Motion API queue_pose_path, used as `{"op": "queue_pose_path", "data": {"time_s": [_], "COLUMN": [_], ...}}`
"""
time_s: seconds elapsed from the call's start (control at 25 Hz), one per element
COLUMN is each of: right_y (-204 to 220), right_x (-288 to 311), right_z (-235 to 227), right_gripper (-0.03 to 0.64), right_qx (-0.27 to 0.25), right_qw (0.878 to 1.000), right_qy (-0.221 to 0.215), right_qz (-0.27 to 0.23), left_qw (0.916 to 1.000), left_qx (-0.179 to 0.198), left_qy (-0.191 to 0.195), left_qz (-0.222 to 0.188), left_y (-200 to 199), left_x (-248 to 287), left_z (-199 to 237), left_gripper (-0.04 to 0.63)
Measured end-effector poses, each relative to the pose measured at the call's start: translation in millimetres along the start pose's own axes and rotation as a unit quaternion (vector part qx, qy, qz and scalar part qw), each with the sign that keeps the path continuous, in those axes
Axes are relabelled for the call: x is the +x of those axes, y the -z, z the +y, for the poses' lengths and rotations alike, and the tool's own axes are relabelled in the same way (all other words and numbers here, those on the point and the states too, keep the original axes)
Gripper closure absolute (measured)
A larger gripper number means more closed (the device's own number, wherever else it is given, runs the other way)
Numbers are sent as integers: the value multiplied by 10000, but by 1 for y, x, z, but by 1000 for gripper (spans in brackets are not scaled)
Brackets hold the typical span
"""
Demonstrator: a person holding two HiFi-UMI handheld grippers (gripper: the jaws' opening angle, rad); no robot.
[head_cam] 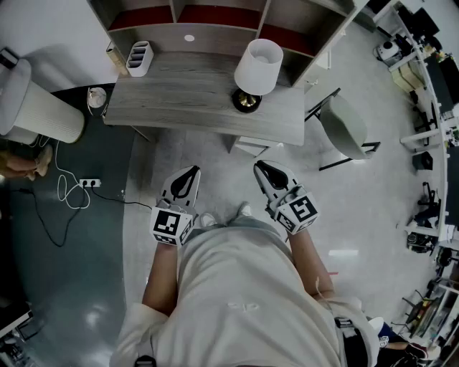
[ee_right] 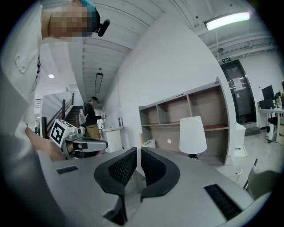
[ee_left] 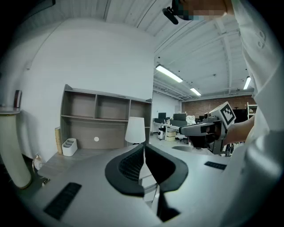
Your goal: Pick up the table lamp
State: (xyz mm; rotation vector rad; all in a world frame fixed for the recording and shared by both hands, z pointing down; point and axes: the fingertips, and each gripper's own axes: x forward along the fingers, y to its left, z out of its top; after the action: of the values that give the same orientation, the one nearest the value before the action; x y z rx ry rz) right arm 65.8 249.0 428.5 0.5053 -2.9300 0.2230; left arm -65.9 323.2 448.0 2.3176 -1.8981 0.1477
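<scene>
A table lamp (head_cam: 257, 72) with a white shade and a dark round base stands upright on the grey wooden desk (head_cam: 179, 100), toward its right end. The lamp (ee_left: 135, 130) also shows in the left gripper view and, as the lamp (ee_right: 192, 135), in the right gripper view, well ahead of both. My left gripper (head_cam: 188, 176) and right gripper (head_cam: 262, 170) are held side by side over the floor, short of the desk's front edge. Both are shut with nothing between the jaws. Each gripper sees the other: right gripper (ee_left: 202, 130), left gripper (ee_right: 84, 144).
A white organiser (head_cam: 139, 58) sits at the desk's back left under a shelf unit (head_cam: 215, 18). A grey chair (head_cam: 344, 129) stands right of the desk. A tall white cylinder (head_cam: 36, 107), cables and a power strip (head_cam: 90, 183) lie at left. A person (ee_right: 92, 117) stands far behind.
</scene>
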Motion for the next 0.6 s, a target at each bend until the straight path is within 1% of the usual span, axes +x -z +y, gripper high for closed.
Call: {"op": "queue_pose_path", "data": {"time_s": [0.24, 0.44, 0.6], "right_y": [2, 0, 3], "right_x": [10, 24, 27], "right_z": [15, 25, 23], "right_gripper": [559, 559, 558], "right_qx": [63, 94, 80], "right_qw": [10000, 9998, 9994], "right_qy": [59, 197, 334], "right_qz": [18, -6, 15], "left_qw": [9998, 9999, 9998], "left_qx": [145, -11, 37], "left_qy": [24, 91, 154], "left_qz": [132, 63, 120], "left_y": [11, 11, 20], "left_x": [-13, -19, -17], "left_z": [12, 32, 44], "left_gripper": [578, 578, 577]}}
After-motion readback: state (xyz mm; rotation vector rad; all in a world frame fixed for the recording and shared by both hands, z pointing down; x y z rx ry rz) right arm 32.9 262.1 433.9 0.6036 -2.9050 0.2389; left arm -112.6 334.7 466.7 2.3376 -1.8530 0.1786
